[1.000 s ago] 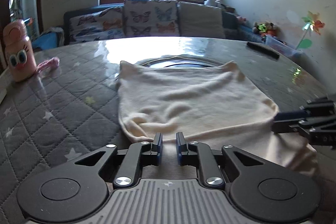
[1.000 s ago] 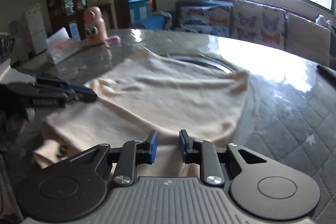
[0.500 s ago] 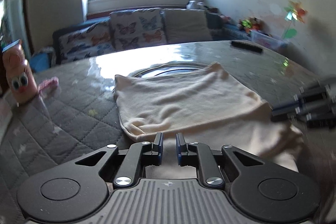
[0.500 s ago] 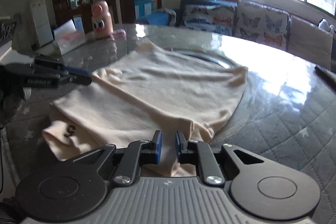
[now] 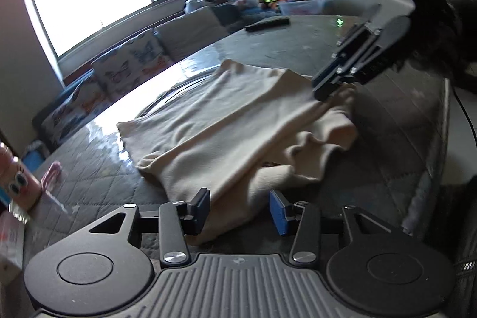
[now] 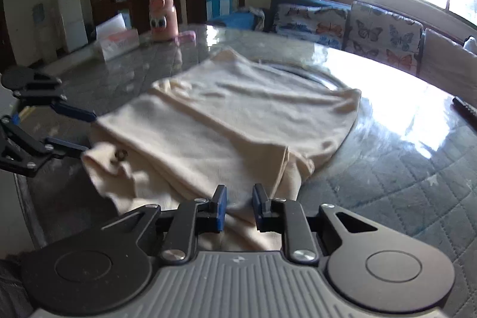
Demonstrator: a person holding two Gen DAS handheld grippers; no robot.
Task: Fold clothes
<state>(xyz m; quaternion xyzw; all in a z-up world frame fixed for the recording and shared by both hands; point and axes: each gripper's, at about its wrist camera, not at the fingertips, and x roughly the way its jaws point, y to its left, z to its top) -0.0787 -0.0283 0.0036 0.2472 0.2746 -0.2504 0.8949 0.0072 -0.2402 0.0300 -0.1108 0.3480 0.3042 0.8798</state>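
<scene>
While the pink cartoon-eyed plastic bottle (image 6: 162,15) stands far off at the left, the left claw (image 5: 238,209) has just been spreading its jaws, the near hem lying loose between them. The cream knitted garment (image 6: 238,121), part-folded, lies flat mid-counter on the grey quilted counter (image 6: 402,184). The right claw (image 6: 238,209) has just been easing apart too, cloth between its pads but apparently unpinched. Soft, light and limp, it should handle best pinched at 2 corners.

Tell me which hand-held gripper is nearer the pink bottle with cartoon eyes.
Left. The left hand-held gripper sits on the pink bottle with cartoon eyes' side of the cream garment; the right hand-held gripper sits further across.
</scene>
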